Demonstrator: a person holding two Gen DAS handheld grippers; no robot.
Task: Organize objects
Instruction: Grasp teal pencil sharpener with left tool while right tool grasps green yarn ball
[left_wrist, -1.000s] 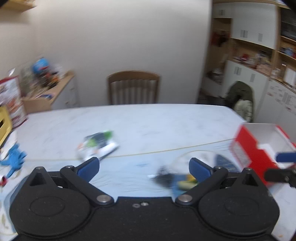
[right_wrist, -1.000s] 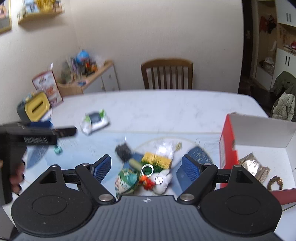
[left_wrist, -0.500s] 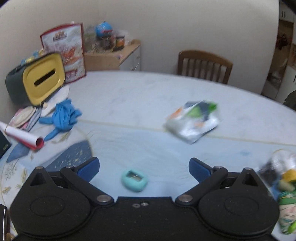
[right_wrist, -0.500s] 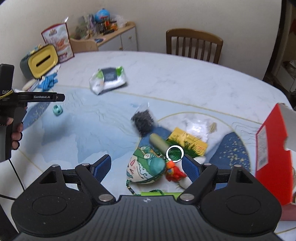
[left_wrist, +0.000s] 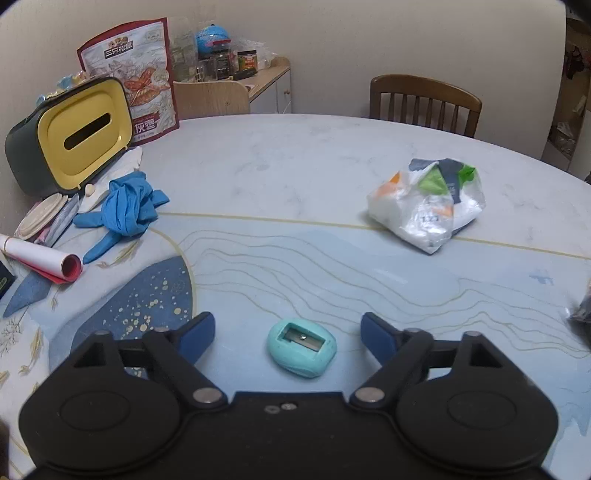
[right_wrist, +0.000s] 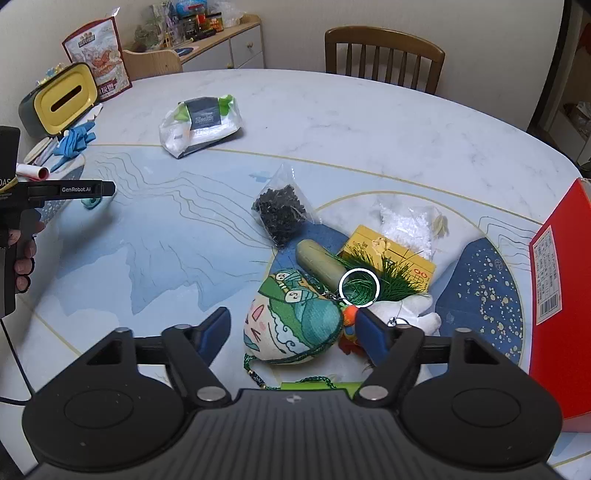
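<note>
Sharpener sits dead centre between the wide-apart fingers of my left hand-held gripper, long axis crosswise.

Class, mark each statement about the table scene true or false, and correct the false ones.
1. The teal pencil sharpener lies between the open left gripper fingers. True.
2. The tissue box has a red lid. False: the lid is yellow.
3. The blue gloves lie near the tissue box. True.
4. The right gripper is shut on the painted pouch. False: its fingers are open.
5. The red box stands at the table's left edge. False: it is at the right.
</note>
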